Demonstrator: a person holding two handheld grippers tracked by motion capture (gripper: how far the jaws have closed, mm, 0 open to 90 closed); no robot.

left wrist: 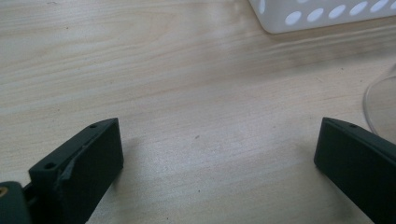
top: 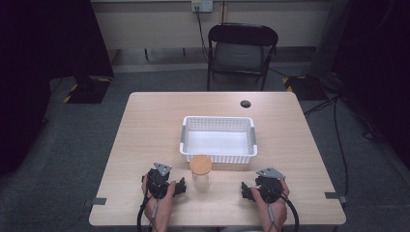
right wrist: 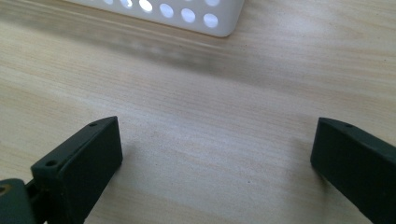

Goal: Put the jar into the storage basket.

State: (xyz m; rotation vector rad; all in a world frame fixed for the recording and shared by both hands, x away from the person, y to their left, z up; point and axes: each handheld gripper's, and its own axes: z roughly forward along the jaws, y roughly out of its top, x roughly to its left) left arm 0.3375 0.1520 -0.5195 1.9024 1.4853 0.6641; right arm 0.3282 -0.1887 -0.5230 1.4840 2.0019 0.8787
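Observation:
A clear glass jar (top: 200, 173) with a round wooden lid stands upright near the table's front edge, just in front of a white perforated basket (top: 218, 123) that holds nothing. My left gripper (top: 177, 186) rests on the table to the jar's left, open, with bare wood between its jaws (left wrist: 215, 154); the jar's glass base (left wrist: 380, 105) shows at the right edge of the left gripper view. My right gripper (top: 247, 191) rests to the jar's right, open (right wrist: 215, 154), nothing between its jaws. A basket corner (right wrist: 205, 21) lies ahead of it.
The wooden table (top: 145, 125) has a dark round hole (top: 245, 103) at its far side behind the basket. A black folding chair (top: 241, 50) stands beyond the table. Cables trail on the floor at the right.

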